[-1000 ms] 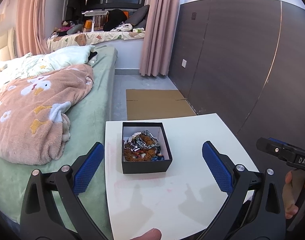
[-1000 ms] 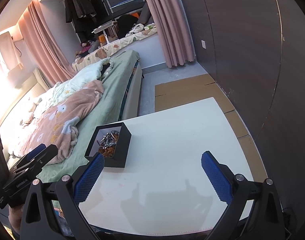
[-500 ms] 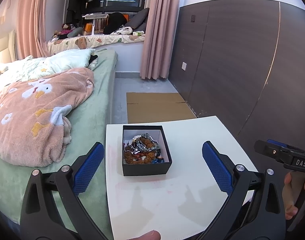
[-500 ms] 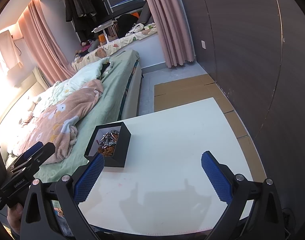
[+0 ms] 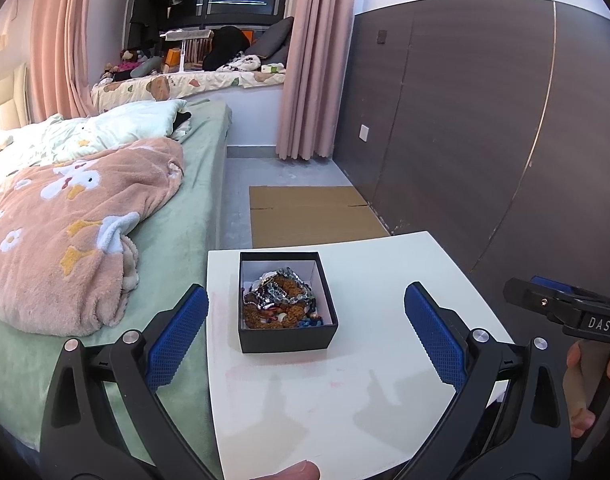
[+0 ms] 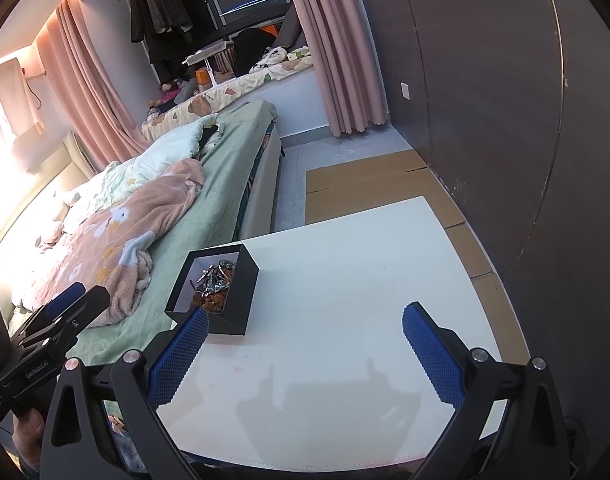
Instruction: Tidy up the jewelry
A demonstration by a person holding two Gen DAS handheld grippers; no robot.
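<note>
Left tongs (image 5: pixel 305 320): spread wide, holding nothing, poised above the near edge of the white tabletop (image 5: pixel 385 380). The blue fingertips (image 5: pixel 177 336) flank the black box (image 5: pixel 287 336) without touching it.

Right tongs (image 6: pixel 303 346): likewise spread wide and empty, over the tabletop's near half. Their left blue pad overlaps the box's near corner in the right wrist view; contact cannot be determined.

Black box: open-topped, white-lined, standing on the tabletop toward its bed-side edge, at 12 o'clock from the left tongs and 11 o'clock from the right tongs. It contains a tangled heap of jewelry (image 5: pixel 279 298): silvery and grey beaded strands on top, brown beads beneath, some blue at the near corner. All pieces lie inside the box.

Surroundings: a bed (image 5: pixel 193 200) with green sheet abuts the tabletop at 9 o'clock, carrying a pink fleece blanket (image 5: pixel 73 220). Flattened cardboard (image 5: pixel 309 216) lies on the floor at 12 o'clock beyond the tabletop. Dark wall panelling (image 5: pixel 465 120) runs along 3 o'clock.
</note>
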